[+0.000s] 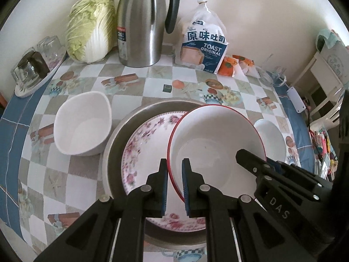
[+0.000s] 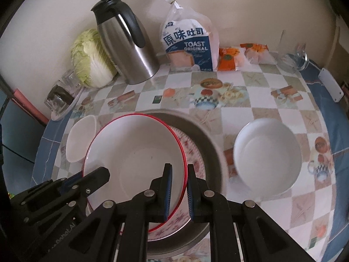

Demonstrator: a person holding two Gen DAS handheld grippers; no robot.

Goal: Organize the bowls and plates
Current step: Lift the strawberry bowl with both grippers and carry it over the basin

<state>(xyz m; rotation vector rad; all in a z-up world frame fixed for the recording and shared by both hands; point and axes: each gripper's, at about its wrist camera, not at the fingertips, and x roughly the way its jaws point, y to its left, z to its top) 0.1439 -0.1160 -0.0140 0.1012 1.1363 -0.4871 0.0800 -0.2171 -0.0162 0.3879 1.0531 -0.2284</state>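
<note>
We hold a white bowl with a thin red rim (image 1: 216, 144) between us — plain inside, wide and shallow, its mouth facing up with a slight tilt. The left gripper (image 1: 174, 187) has its jaws pinching the bowl's left rim, and the right gripper (image 2: 180, 193) has its jaws pinching the right rim, one finger inside and one outside on each. The bowl sits over a pink floral plate (image 1: 141, 152), which lies in a grey metal pan (image 1: 115, 139) on the checked surface (image 1: 139, 87); whether bowl and plate touch we cannot tell. Being round, the bowl has no long axis. Just left of the pan stands a deep white bowl (image 1: 82, 124), and to the right, apart, a small white bowl (image 2: 268, 155). Along the wall we see a cabbage (image 1: 91, 28), a steel thermos jug (image 1: 141, 26) and a bag of toast (image 1: 202, 45) — all well behind the pan.
</note>
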